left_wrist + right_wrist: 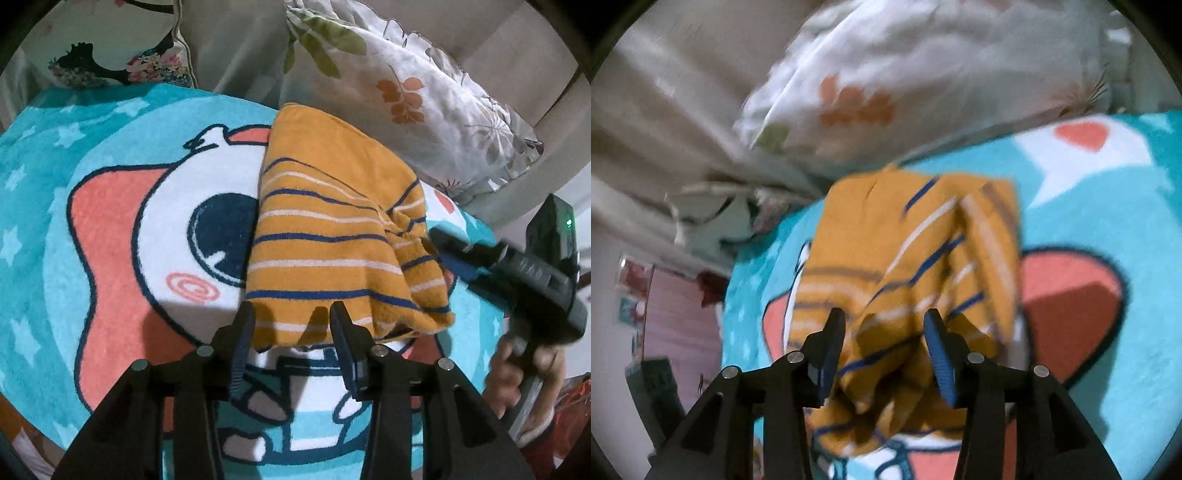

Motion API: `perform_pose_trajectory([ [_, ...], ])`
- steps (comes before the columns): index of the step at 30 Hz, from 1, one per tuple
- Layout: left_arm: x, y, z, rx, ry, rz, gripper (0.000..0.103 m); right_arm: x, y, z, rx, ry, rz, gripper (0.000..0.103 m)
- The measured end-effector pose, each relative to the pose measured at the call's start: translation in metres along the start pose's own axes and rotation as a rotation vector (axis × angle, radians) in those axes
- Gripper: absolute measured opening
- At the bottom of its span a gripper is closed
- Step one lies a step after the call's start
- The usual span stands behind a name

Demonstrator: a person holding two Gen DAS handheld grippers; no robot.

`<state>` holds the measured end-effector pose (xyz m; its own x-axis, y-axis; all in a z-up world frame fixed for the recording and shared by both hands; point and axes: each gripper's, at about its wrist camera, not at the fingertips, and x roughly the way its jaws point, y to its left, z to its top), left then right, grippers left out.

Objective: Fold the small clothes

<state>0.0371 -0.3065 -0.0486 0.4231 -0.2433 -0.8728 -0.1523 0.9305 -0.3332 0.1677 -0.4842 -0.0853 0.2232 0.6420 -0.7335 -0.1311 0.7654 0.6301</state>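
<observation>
No readable text, label or number anywhere — only cartoon artwork on the blanket (pixel 110 236)

A turquoise cartoon blanket (pixel 44 177) covers the bed, with a leaf-print pillow (pixel 424 96) and floral cushion (pixel 110 44) behind.

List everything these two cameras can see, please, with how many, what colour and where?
Striped garment: one, mustard yellow with navy and white stripes, partly folded on the blanket.
Cartoon blanket: one, turquoise with white stars and a white, coral and navy figure, spread under the garment.
Leaf-print pillow: one, white with orange and green leaves, behind the garment.
Flower-print cushion: one, pale with dark and pink print, far left at the back.
Left claw: one, black with blue pads, open at the garment's near edge.
Right claw: one, black with blue pads, open around a bunched garment edge.
Person's hand: one, holding the right claw's handle.
</observation>
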Motion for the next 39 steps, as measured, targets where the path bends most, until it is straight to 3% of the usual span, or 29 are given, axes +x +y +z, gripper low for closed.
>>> perform_pose_trajectory([
  [2,0.002,-0.004,0.001,0.006,0.000,0.003,0.041,0.018,0.010,-0.011,-0.030,0.033,-0.053,0.051],
  [3,0.002,-0.006,0.001,0.013,0.000,0.005,0.041,0.027,0.012,-0.015,-0.036,0.052,-0.058,0.046],
  [4,0.003,-0.008,0.000,0.021,0.000,0.010,0.041,0.038,0.012,-0.019,-0.031,0.082,-0.023,0.016],
  [7,0.003,-0.014,0.000,0.049,-0.005,0.034,0.042,0.032,0.009,-0.017,-0.024,0.061,0.004,0.011],
  [11,0.012,-0.023,0.003,0.103,-0.009,0.072,0.051,-0.004,0.000,-0.011,-0.059,-0.008,-0.050,0.009],
  [14,0.029,-0.026,0.004,0.127,0.016,0.094,0.053,-0.018,-0.025,-0.013,-0.028,-0.016,-0.124,0.009],
  [18,0.050,-0.025,0.000,0.123,0.074,0.111,0.055,0.000,-0.051,-0.026,0.023,0.029,-0.167,0.008],
  [25,0.047,-0.033,-0.002,0.176,0.067,0.160,0.058,0.005,-0.052,-0.025,0.014,0.011,-0.196,0.010],
  [29,0.035,-0.041,-0.008,0.222,0.050,0.195,0.058,0.004,-0.065,-0.026,0.049,0.000,-0.192,0.034],
  [31,0.025,-0.043,-0.011,0.242,0.035,0.211,0.058,0.000,-0.075,-0.028,0.090,-0.005,-0.166,0.040],
  [36,0.003,-0.043,-0.014,0.263,-0.013,0.239,0.058,-0.021,-0.067,-0.030,0.096,-0.052,-0.134,0.043],
  [39,-0.001,-0.040,-0.013,0.263,-0.021,0.238,0.058,-0.042,-0.048,-0.027,0.052,-0.119,-0.166,0.043],
])
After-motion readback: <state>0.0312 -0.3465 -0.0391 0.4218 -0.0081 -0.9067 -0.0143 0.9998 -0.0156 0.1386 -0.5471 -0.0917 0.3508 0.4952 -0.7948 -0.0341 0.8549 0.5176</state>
